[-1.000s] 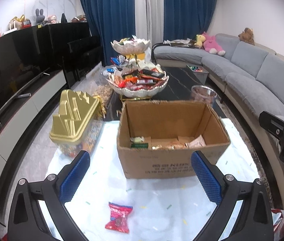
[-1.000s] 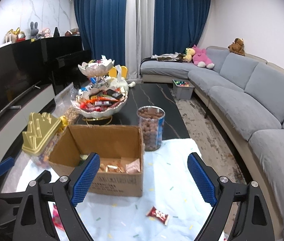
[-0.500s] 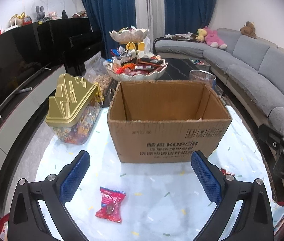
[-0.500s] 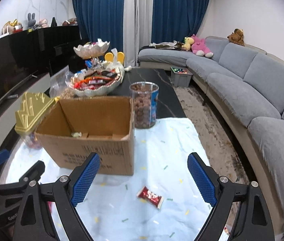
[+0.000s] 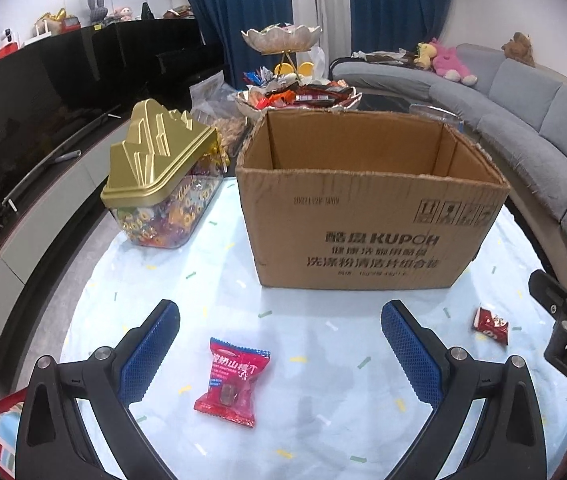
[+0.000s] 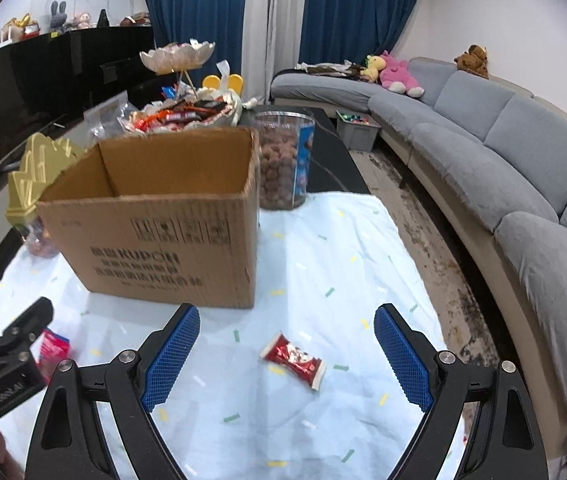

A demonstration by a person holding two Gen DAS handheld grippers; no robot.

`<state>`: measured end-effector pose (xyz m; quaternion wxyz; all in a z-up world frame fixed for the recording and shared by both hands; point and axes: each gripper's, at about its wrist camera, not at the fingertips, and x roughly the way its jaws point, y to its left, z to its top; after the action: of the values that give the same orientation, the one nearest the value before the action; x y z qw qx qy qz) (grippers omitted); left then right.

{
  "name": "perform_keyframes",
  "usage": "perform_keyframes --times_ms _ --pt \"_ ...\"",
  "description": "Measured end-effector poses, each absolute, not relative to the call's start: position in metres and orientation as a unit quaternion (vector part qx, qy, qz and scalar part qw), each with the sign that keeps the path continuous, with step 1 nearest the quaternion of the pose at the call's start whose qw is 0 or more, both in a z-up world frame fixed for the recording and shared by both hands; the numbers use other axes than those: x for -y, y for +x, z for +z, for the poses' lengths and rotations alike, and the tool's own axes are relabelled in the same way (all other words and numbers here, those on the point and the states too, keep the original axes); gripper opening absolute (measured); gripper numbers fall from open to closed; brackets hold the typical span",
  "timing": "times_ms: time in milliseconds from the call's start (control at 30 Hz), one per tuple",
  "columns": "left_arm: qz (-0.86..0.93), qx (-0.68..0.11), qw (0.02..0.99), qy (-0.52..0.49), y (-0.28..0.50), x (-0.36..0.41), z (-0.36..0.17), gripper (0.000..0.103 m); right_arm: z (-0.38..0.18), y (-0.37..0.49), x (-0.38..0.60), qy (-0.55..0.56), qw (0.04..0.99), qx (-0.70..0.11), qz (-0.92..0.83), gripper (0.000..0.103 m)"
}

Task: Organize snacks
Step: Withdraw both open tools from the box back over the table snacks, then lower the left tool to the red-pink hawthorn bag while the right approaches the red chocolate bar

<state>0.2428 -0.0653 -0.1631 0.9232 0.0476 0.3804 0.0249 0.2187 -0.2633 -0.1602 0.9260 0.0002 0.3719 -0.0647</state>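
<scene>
Snack packet (image 5: pixel 232 382): red, crinkled, flat on cloth | left gripper (image 5: pixel 280 326) spread | right gripper (image 6: pixel 286 330) spread

My left camera looks forward along my left tongs (image 5: pixel 279 344), low and close over the tabletop (image 5: pixel 323 360), facing the cardboard box (image 5: pixel 367 232) almost square on. My right camera rides my right tongs (image 6: pixel 285 346), just as low, seeing the same box (image 6: pixel 163 236) from its right corner. Both views share the box, the gold-lidded jar (image 5: pixel 155 168) (image 6: pixel 31 184), the tiered snack bowl (image 5: pixel 283 36) (image 6: pixel 177 56), the curtains and the sofa (image 6: pixel 503 160).
</scene>
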Motion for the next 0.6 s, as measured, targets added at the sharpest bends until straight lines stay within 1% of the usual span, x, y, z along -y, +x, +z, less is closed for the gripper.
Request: perform_keyframes --times_ms 367,600 --pt "0.034 -0.399 0.915 0.054 0.246 0.073 -0.196 0.102 -0.203 0.228 0.272 0.002 0.917 -0.393 -0.067 0.09" --pt "0.069 -0.406 0.909 0.06 0.246 0.068 -0.219 0.102 -0.227 0.238 0.271 0.002 0.912 -0.402 -0.075 0.09"
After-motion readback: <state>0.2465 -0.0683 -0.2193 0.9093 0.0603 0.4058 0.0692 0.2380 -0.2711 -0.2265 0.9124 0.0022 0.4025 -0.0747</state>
